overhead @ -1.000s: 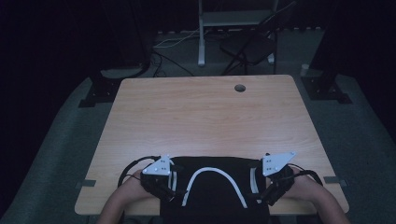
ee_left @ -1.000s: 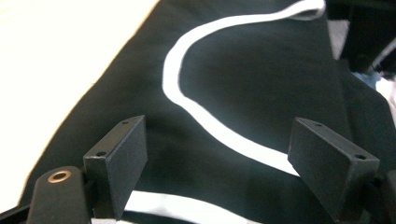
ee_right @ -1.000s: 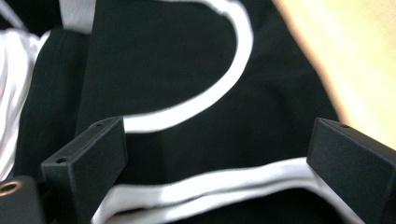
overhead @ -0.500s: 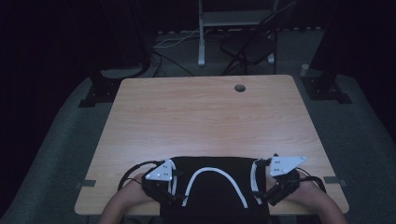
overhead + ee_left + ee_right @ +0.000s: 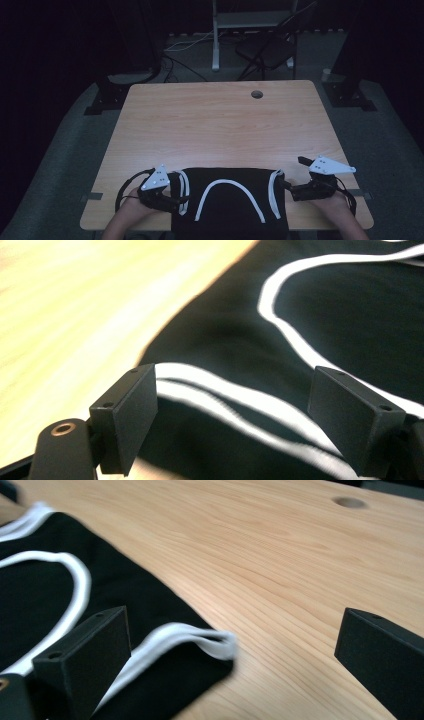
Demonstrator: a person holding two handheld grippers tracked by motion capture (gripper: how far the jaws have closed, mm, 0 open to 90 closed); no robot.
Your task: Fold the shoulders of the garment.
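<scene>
Grippers parted: your right gripper [image 5: 288,186] has slid out toward 3 o'clock off the black garment [image 5: 230,202] at the table's [image 5: 220,125] 6 o'clock edge, both grippers' jaws wide and holding nothing, left gripper [image 5: 181,205] straddling white trim [image 5: 235,400], suggesting corner grabs come next.

My tabletop [image 5: 220,125] is pale wood with a fine lengthwise grain, and near its far edge, right of the middle, sits a small round cable hole [image 5: 257,94]. Strips of grey tape [image 5: 93,196] mark its near left and right edges. Beyond the far edge I see a dark folding chair [image 5: 267,50] beside a white stand post [image 5: 215,37], with cables [image 5: 182,45] trailing over the grey floor [image 5: 75,150]. Black footed bases [image 5: 107,97] stand at the far corners, left and right. The room behind is dark.
</scene>
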